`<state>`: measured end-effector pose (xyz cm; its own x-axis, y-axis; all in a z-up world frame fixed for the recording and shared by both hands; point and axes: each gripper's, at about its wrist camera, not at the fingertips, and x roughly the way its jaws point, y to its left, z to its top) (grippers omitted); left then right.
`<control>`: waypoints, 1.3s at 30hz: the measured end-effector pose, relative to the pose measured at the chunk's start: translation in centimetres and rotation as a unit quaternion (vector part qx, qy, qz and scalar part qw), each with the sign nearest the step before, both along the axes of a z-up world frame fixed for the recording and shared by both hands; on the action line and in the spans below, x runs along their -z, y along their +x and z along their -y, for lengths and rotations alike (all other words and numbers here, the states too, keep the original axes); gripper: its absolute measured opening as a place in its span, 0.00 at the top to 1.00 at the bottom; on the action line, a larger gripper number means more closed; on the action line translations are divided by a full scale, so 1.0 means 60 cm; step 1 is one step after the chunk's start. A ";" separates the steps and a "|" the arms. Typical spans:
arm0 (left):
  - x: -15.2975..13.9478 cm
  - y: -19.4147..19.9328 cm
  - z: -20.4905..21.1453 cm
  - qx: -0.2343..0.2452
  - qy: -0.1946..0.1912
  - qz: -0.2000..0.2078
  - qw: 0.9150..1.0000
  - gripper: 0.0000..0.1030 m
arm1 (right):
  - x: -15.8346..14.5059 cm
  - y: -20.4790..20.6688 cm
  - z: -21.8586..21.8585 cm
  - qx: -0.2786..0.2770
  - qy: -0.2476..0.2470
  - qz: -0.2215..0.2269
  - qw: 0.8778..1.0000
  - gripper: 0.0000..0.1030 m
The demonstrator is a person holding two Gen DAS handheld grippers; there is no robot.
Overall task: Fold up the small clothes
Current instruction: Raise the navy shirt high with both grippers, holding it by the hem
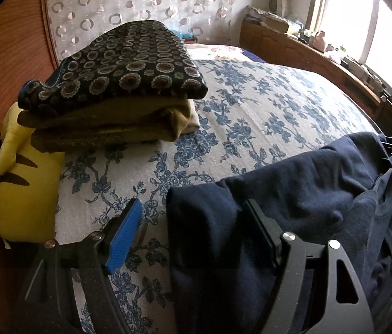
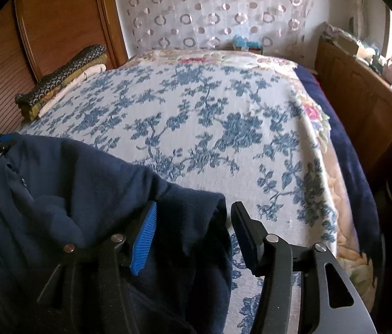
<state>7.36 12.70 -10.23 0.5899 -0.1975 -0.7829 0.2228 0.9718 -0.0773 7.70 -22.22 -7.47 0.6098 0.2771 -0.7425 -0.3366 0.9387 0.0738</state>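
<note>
Your left gripper (image 1: pixel 193 239) hangs over the near edge of the bed (image 1: pixel 251 105), its fingers (image 1: pixel 125 236) spread wide. The navy garment (image 1: pixel 293 194) has its folded edge lying in the gap: the black finger is against the cloth, while the blue-padded one stands clear of it over the floral bedspread (image 1: pixel 145 172), so nothing is pinched there.

Your right gripper (image 2: pixel 194 236) is about half open. A hanging corner of the same navy garment (image 2: pixel 84 183) sits between its fingers (image 2: pixel 144 240); the blue pad is right at the cloth, the black finger shows a sliver of bedspread (image 2: pixel 209 105) between itself and the fabric, and you have no firm hold there. The garment is bunched across the near edge of the bed, spanning from one gripper to the other; in the right wrist view your left gripper shows at its far end.

No basket or bin shows in either view. The folded things sit in a stack (image 1: pixel 118 83) at the bed's left side by the wooden wardrobe (image 1: pixel 4 64): a dark piece with ring-and-flower print on top, olive and cream pieces under it. A yellow cushion (image 1: pixel 26 189) with dark stripes lies beside and partly under that stack.
</note>
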 end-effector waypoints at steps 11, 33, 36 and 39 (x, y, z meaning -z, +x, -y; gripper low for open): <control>-0.044 -0.046 0.026 0.035 -0.026 0.029 0.999 0.89 | -0.003 -0.013 -0.018 -0.036 0.000 -0.003 0.999 0.87; -0.462 -0.250 0.009 0.013 -0.076 0.345 0.936 0.90 | -0.382 -0.274 0.023 -0.046 0.054 0.257 0.964 0.90; -0.503 -0.251 0.001 0.011 -0.070 0.370 0.927 0.90 | -0.434 -0.305 0.024 -0.050 0.043 0.292 0.954 0.90; -0.530 -0.255 -0.006 0.004 -0.067 0.390 0.919 0.90 | -0.475 -0.333 0.026 -0.049 0.030 0.324 0.944 0.90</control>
